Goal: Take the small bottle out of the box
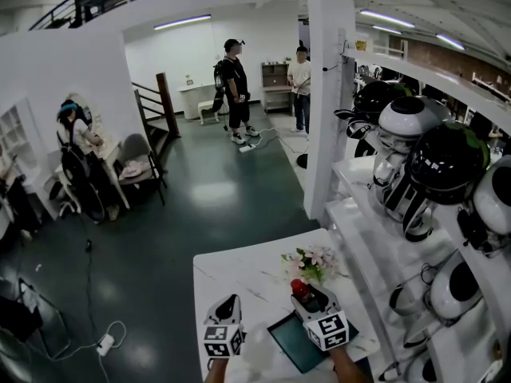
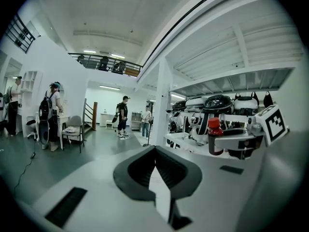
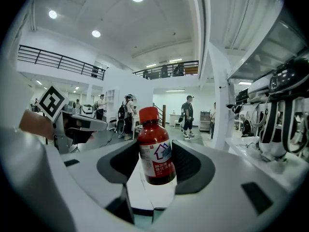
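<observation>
Jaws on my right gripper (image 3: 157, 170) are clamping the small red-capped bottle (image 3: 154, 146) upright, at two o'clock from my empty, closed left gripper (image 2: 155, 151), above the white table (image 1: 239, 274), so I'm aiming for a level carry.

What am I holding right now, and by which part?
The small bottle, gripped by its body below the red cap between the fingers of the right gripper. The left gripper holds nothing.

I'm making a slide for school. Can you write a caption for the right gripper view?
Right tongs gripping a small red-capped bottle upright, with people standing far behind.
</observation>
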